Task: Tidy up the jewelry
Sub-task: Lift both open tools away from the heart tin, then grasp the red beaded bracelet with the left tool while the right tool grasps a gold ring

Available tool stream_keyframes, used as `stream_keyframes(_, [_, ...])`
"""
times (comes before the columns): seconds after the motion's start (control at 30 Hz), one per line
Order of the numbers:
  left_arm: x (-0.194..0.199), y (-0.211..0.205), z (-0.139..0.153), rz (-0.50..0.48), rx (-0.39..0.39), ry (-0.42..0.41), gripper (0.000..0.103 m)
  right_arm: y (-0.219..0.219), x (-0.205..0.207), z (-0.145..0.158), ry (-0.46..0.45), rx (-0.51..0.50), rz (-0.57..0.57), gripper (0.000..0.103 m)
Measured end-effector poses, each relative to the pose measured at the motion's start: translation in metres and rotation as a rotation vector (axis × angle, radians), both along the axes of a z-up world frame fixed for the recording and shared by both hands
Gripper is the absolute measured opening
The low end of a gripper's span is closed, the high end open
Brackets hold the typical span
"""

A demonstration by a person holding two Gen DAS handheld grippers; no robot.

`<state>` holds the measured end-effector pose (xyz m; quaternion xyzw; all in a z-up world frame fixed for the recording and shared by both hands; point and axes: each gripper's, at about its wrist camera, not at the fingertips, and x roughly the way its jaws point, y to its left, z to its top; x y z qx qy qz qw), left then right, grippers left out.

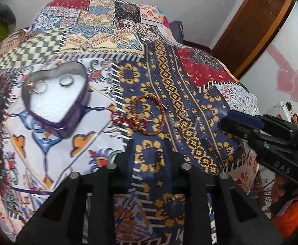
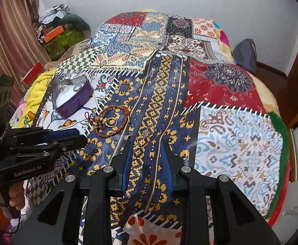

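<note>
Gold earring (image 2: pixel 133 137) lies on the patchwork bedspread (image 2: pixel 230 143) just ahead of your open right gripper (image 2: pixel 148 143); close on it, then carry it to the heart-shaped tin (image 2: pixel 72 100). Your left gripper (image 2: pixel 75 138) looks nearly closed and empty.

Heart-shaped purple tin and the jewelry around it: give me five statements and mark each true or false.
1. The heart-shaped purple tin stands open with no lid on it. True.
2. The tin is empty. False: silver rings lie inside it.
3. The braided red-and-brown cord bracelets lie on the patchwork bedspread, outside the tin. True.
4. The right gripper is shut on a bracelet. False: its blue-padded fingers are spread open with nothing between them.
5. A gold ring lies among the bracelets. True.
</note>
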<state>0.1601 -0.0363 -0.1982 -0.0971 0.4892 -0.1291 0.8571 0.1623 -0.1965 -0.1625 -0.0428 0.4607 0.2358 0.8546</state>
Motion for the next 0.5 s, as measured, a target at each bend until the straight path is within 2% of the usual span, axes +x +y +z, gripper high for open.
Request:
stream_keyframes(0.13, [0.009,-0.004,-0.01,-0.002,-0.025,0.033,0.011,-0.001,0.0,-0.005,0.016,0.006,-0.001,0.025])
stream_keyframes(0.37, [0.026,0.001,-0.024,0.033,-0.068,0.082,0.011,-0.007,0.004,-0.011,0.035,0.014,-0.007,0.025])
stream_keyframes(0.5, [0.031,0.004,-0.023,0.077,-0.018,0.063,0.011,-0.006,0.007,-0.014,0.043,0.016,-0.003,0.025])
